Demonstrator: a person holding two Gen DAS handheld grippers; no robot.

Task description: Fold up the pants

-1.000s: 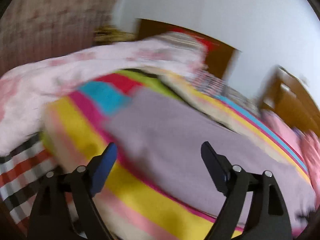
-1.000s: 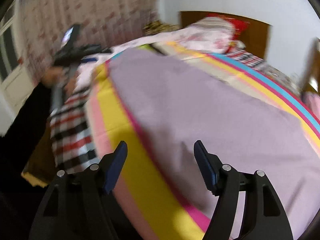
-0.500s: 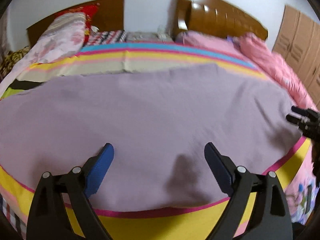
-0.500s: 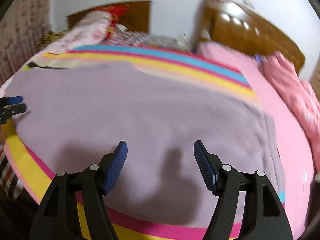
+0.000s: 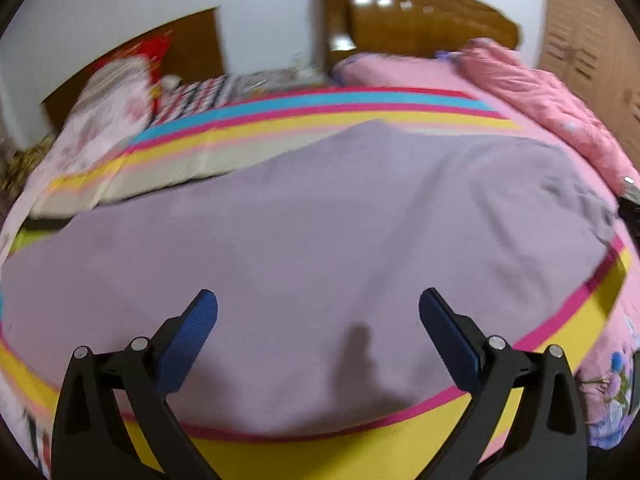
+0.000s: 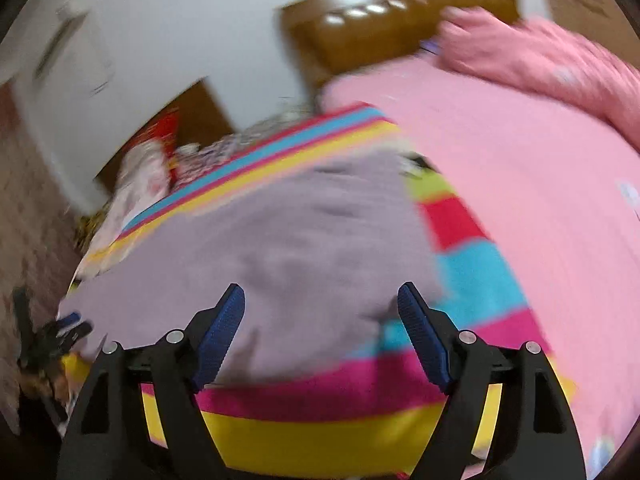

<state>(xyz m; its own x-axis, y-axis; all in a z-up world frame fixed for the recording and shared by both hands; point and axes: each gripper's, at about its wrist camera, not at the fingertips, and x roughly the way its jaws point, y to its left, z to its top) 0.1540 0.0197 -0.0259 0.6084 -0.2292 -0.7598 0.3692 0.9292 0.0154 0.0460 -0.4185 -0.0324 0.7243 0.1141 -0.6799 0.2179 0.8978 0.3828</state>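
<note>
Mauve pants (image 5: 320, 248) lie spread flat across a striped bed; they also show in the right wrist view (image 6: 288, 252). My left gripper (image 5: 318, 304) is open and empty, held above the near edge of the pants. My right gripper (image 6: 320, 300) is open and empty, above the right end of the pants near their corner. The left gripper (image 6: 68, 326) also shows small at the far left of the right wrist view. Both views are blurred by motion.
The bed cover (image 5: 320, 120) has yellow, magenta and blue stripes. A pink quilt (image 5: 560, 112) lies at the right, and it fills the right of the right wrist view (image 6: 540, 180). A wooden headboard (image 5: 420, 28) and pillows (image 5: 116, 108) stand at the back.
Both grippers have swung round from the left of the bed to face the pants. The right view has since shifted toward the pants' right end. Both grippers stay open.
</note>
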